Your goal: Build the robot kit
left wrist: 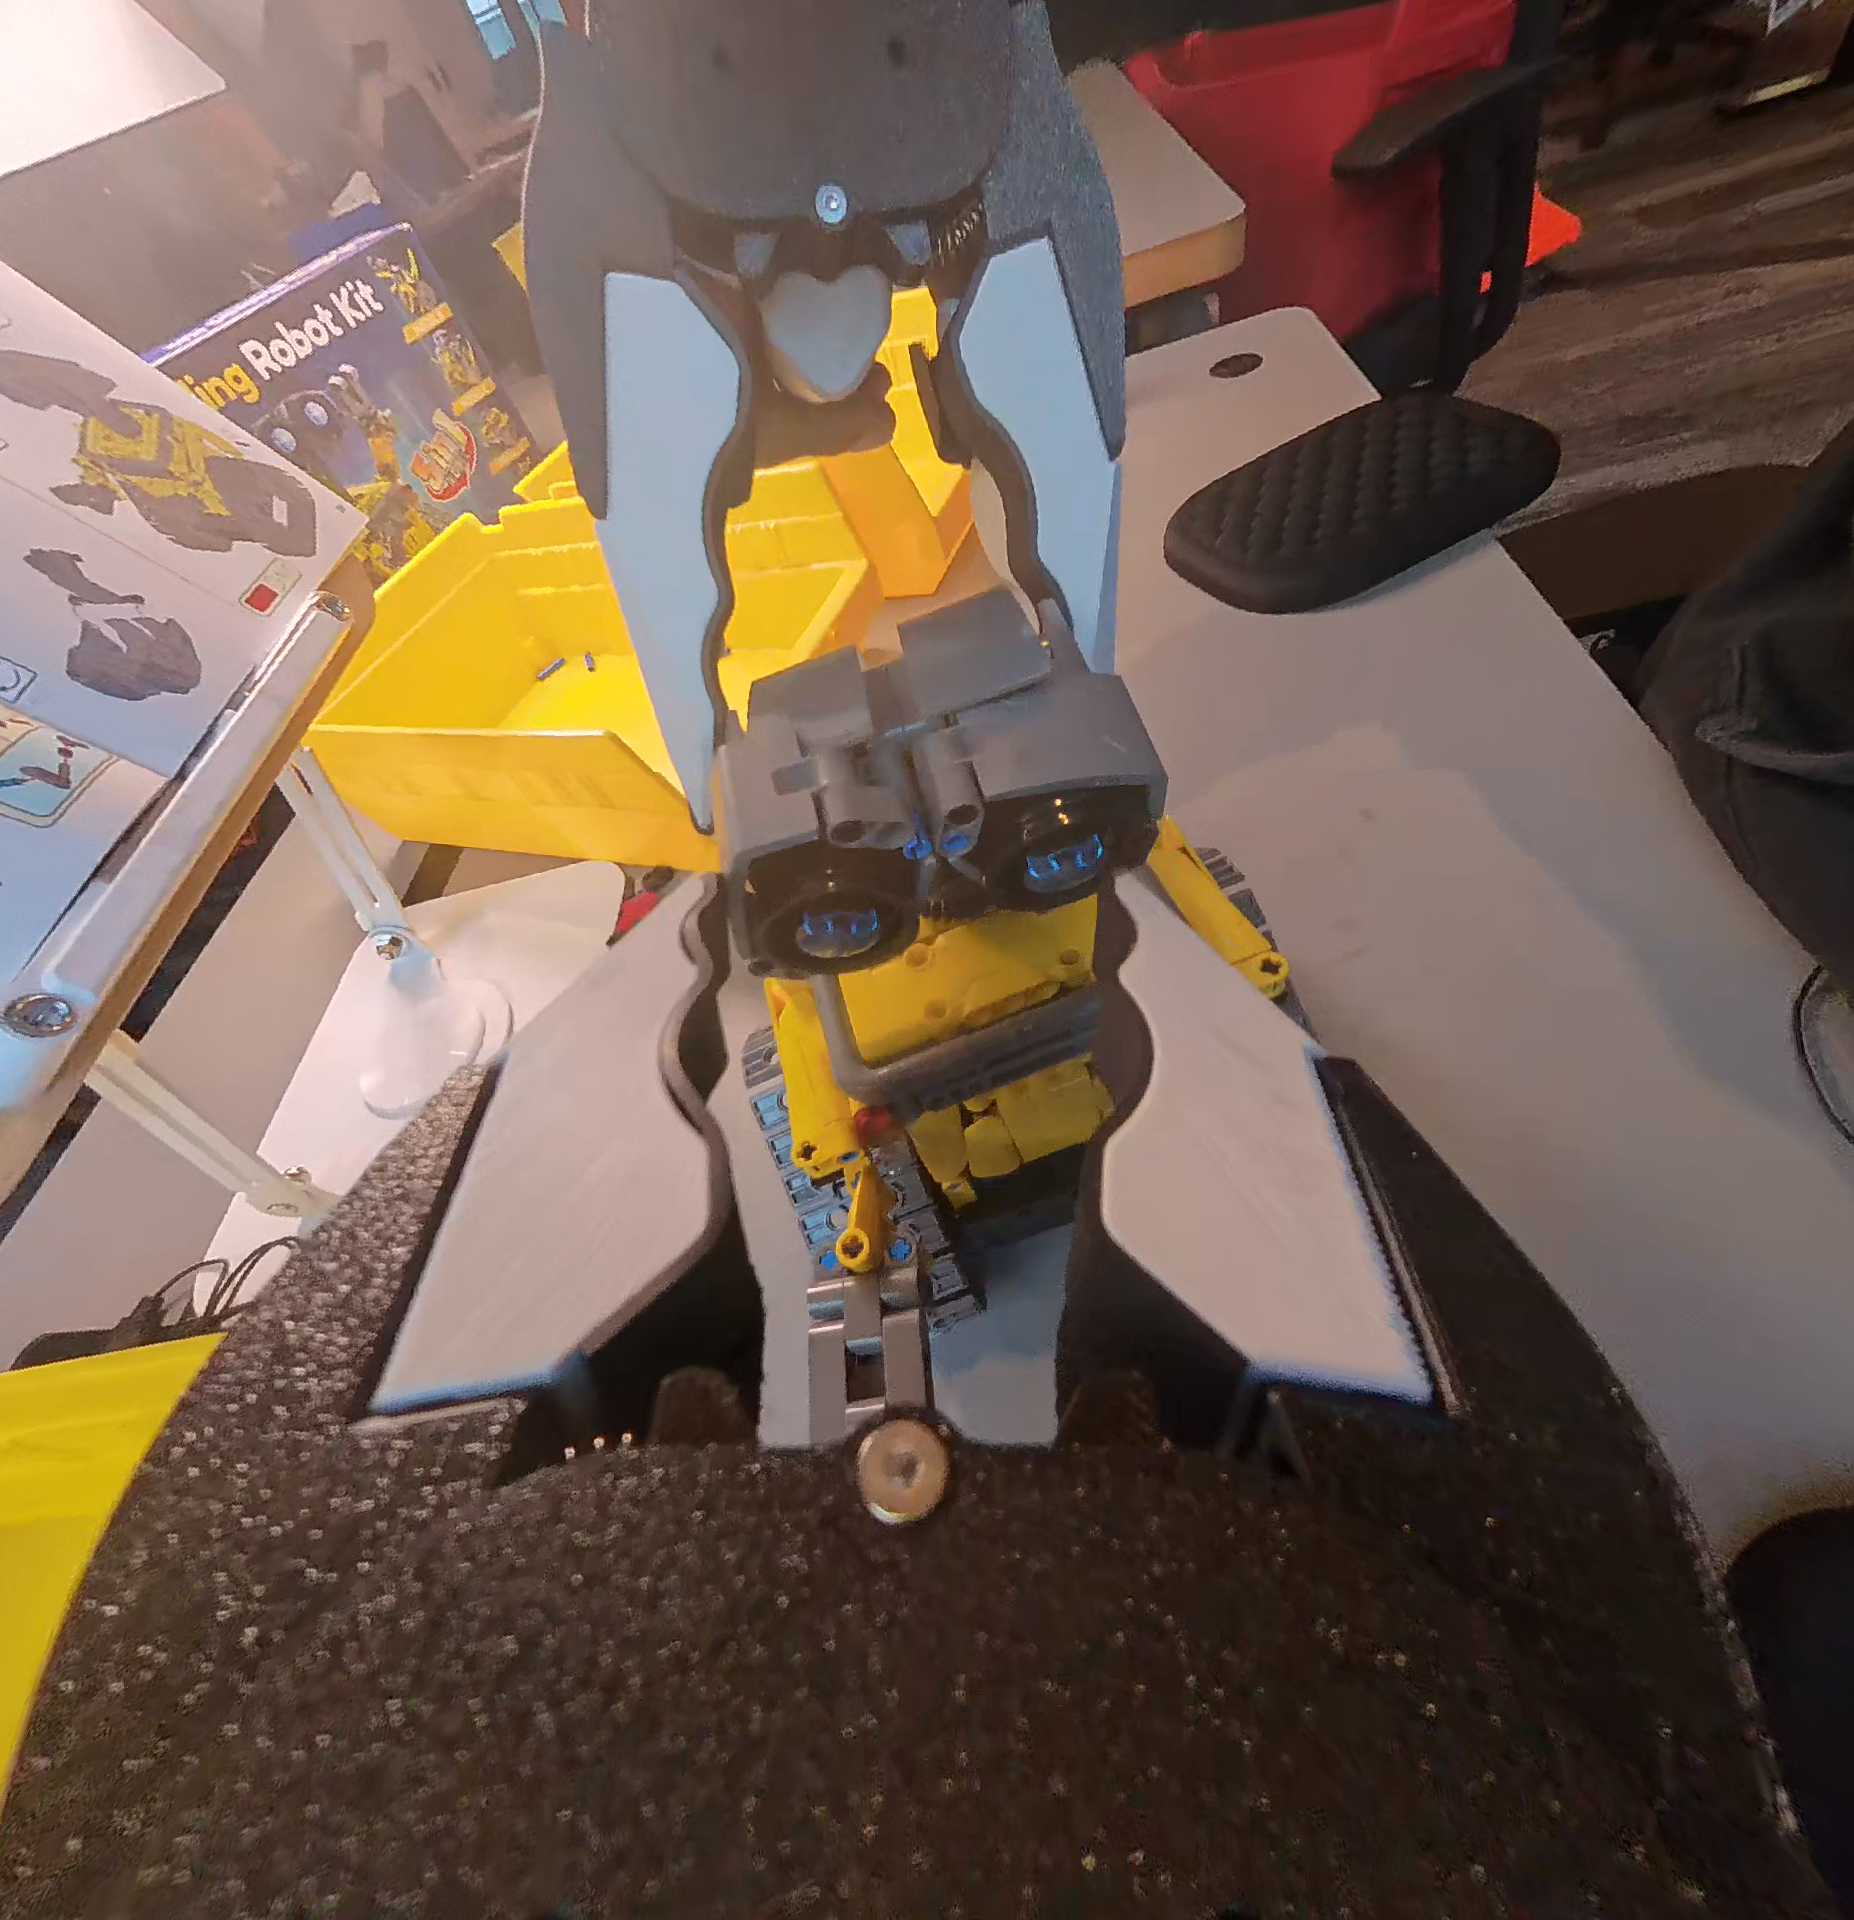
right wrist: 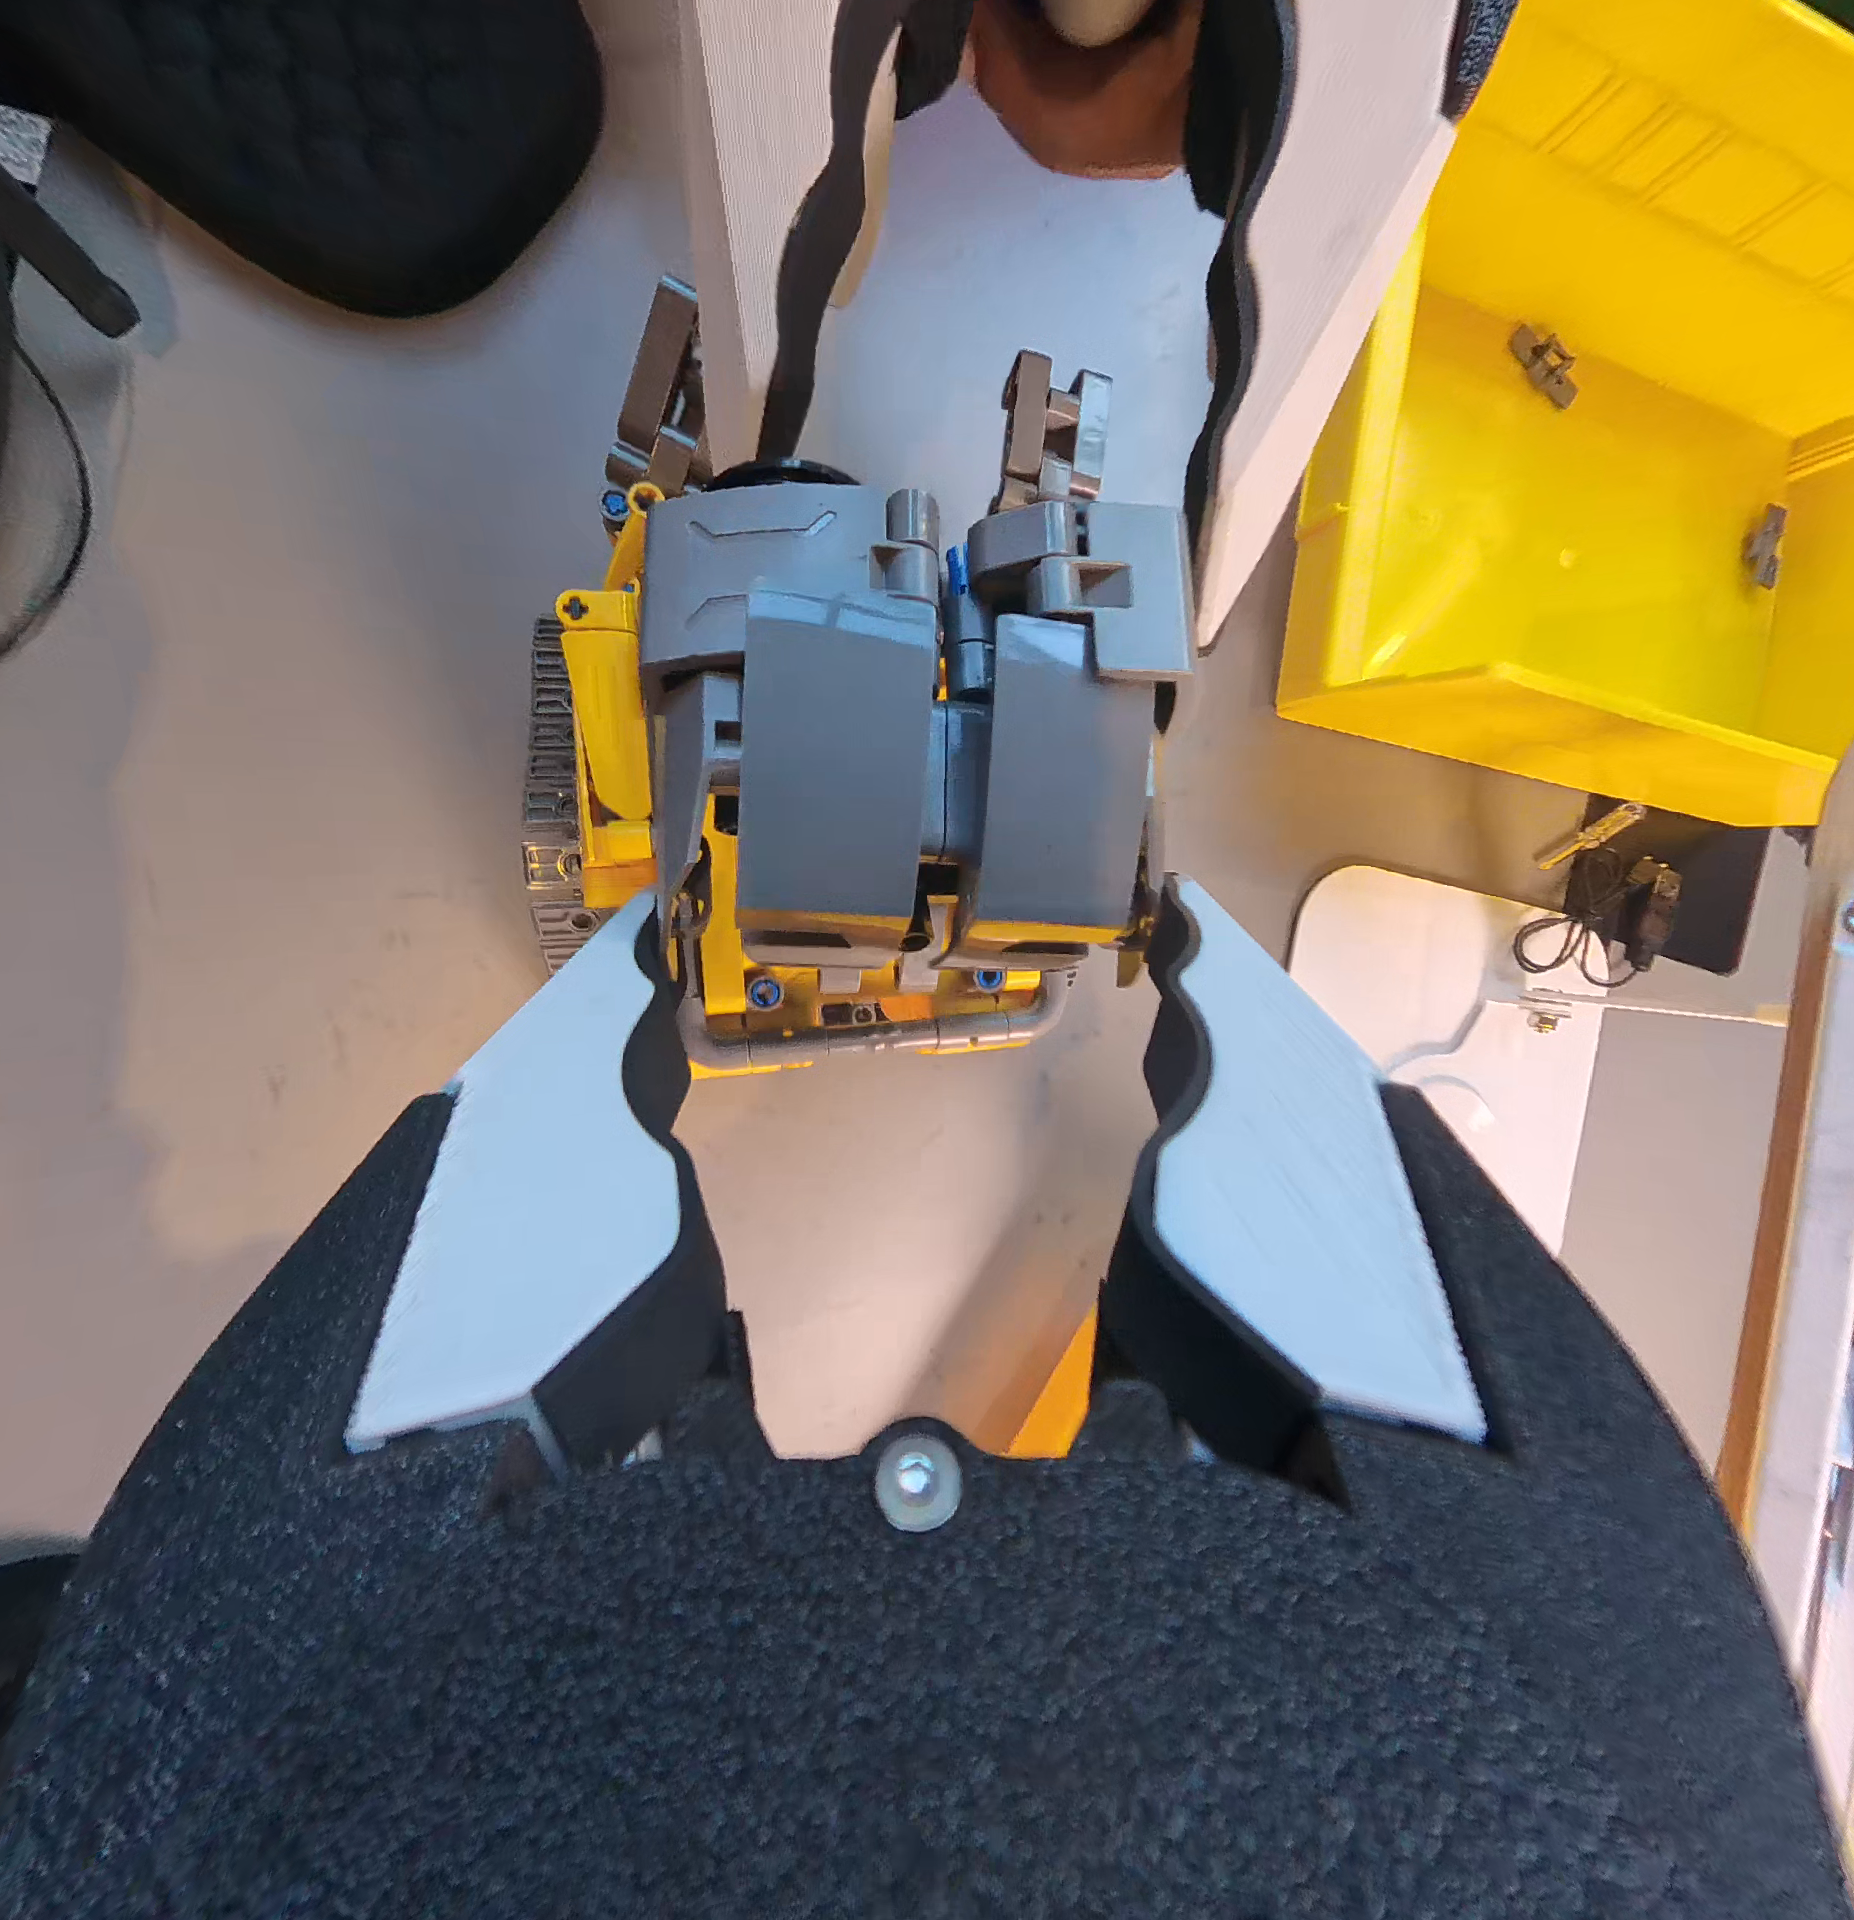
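Note:
A yellow and grey brick-built robot (left wrist: 964,997) with tracks stands on the white table (left wrist: 1474,935). Its grey head (left wrist: 933,748) has two blue-lensed eyes. My left gripper (left wrist: 912,904) comes at its front, jaws apart on either side of the body below the head, with small gaps showing. My right gripper (right wrist: 907,909) comes from behind and above, and its fingers press both sides of the grey head (right wrist: 840,748). The right gripper also shows in the left wrist view (left wrist: 902,743). The left gripper shows in the right wrist view (right wrist: 985,535).
A yellow parts tray (left wrist: 507,748) stands just behind the robot and holds small grey pieces (right wrist: 1546,364). An instruction booklet on a stand (left wrist: 123,582) and a blue kit box (left wrist: 362,364) are at the left. A black pad (left wrist: 1359,499) lies at the right. The gap from one gripper's tips to the other's is roughly 5 cm.

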Tool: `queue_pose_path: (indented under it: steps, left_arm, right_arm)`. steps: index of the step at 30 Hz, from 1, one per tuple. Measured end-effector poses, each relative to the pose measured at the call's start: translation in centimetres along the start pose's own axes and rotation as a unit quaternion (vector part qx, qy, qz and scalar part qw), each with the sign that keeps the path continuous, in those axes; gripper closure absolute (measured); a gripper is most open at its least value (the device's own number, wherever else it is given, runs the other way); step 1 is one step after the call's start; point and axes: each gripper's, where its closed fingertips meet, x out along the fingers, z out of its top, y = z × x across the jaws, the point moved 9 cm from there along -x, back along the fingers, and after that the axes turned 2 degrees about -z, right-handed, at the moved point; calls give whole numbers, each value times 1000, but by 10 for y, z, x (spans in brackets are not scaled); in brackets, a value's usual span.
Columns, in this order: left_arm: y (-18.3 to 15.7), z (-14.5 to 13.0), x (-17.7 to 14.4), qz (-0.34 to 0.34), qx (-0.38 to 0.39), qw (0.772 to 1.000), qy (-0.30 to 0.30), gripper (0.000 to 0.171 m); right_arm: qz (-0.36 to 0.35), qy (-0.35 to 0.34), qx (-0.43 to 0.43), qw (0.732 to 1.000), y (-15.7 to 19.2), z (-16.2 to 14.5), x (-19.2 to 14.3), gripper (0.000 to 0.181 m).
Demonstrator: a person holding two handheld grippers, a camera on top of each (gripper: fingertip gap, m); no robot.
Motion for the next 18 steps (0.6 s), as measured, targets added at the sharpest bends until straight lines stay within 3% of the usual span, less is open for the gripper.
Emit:
queue_pose_path:
  steps: [8,13,16,18]
  left_arm:
    - [3,-3,-2,-5,-26,1000,2,101]
    - [4,6,-14,-31,-73,996,-38,85]
    - [-2,15,-9,-27,-93,995,-31,70]
    - [-7,18,-2,-9,-95,995,-14,72]
  right_arm:
    - [11,-35,44,998,-3,-5,3,91]
    - [11,-69,51,996,-3,-10,3,91]
    - [7,-90,44,995,-3,-12,3,91]
    - [3,-111,41,993,-2,-13,5,91]
